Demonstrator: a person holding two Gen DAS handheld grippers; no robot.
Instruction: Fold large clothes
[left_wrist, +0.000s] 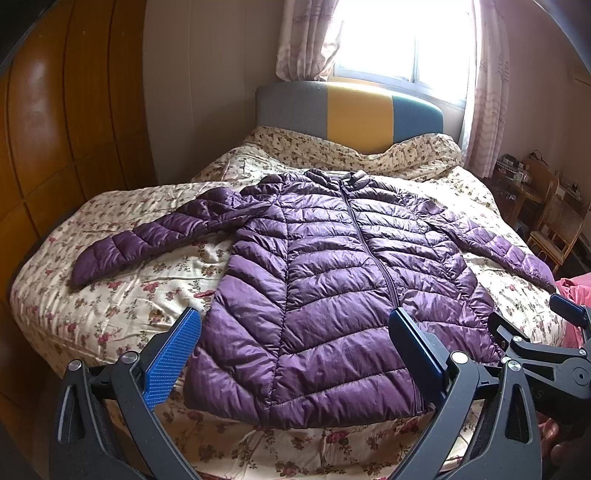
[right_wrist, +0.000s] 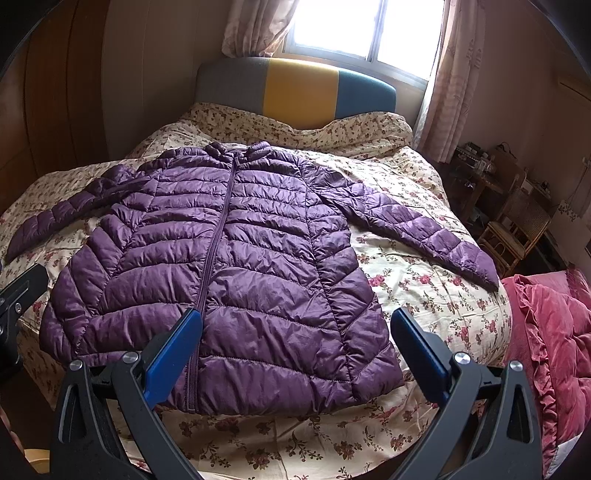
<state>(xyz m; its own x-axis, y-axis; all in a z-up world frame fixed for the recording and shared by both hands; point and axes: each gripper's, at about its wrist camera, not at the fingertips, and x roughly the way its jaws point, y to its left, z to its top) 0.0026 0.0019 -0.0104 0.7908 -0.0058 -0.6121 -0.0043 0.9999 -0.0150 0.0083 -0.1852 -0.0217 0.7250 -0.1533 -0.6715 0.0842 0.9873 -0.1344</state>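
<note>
Jacket lies flat, zipped, sleeves spread on the floral bed; folding not begun; my left gripper and right gripper hover wide apart, empty; next, a sleeve needs pinching and folding inward.

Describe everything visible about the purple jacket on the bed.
The purple jacket is a shiny, quilted puffer with chevron stitching, a short stand collar and a front zipper closed along its whole length. It lies flat and face up on the floral bedspread, collar toward the headboard, both sleeves spread outward, hem nearest the cameras. Neither gripper touches it; only the bedspread does.
</note>
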